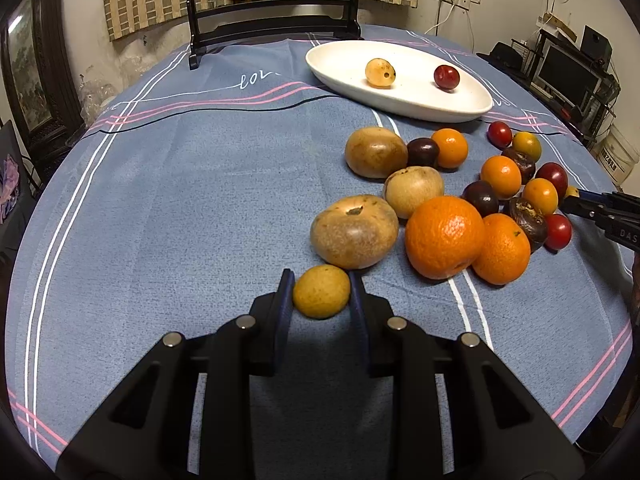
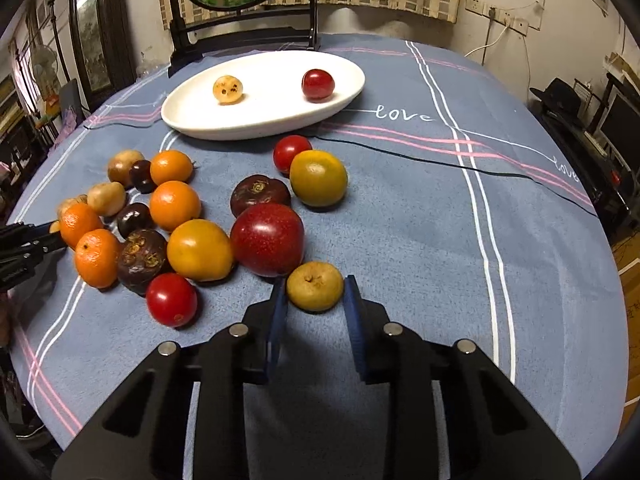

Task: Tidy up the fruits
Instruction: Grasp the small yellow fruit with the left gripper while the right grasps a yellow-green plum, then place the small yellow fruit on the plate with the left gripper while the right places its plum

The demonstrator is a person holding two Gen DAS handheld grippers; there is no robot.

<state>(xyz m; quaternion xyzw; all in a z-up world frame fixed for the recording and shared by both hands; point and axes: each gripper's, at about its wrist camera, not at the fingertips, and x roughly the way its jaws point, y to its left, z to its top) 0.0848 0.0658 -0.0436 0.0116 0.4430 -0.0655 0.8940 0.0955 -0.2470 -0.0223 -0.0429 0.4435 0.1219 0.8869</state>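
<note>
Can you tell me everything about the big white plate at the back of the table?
The long oval white dish looks like smooth, glossy ceramic, shallow with a raised rim. It sits flat on the blue striped tablecloth, at the far side, in front of a dark wooden stand. Two fruits lie inside it, apart from each other: a pale yellow round fruit with dark spots and a shiny dark red round fruit. Neither hand-held gripper touches it.
</note>
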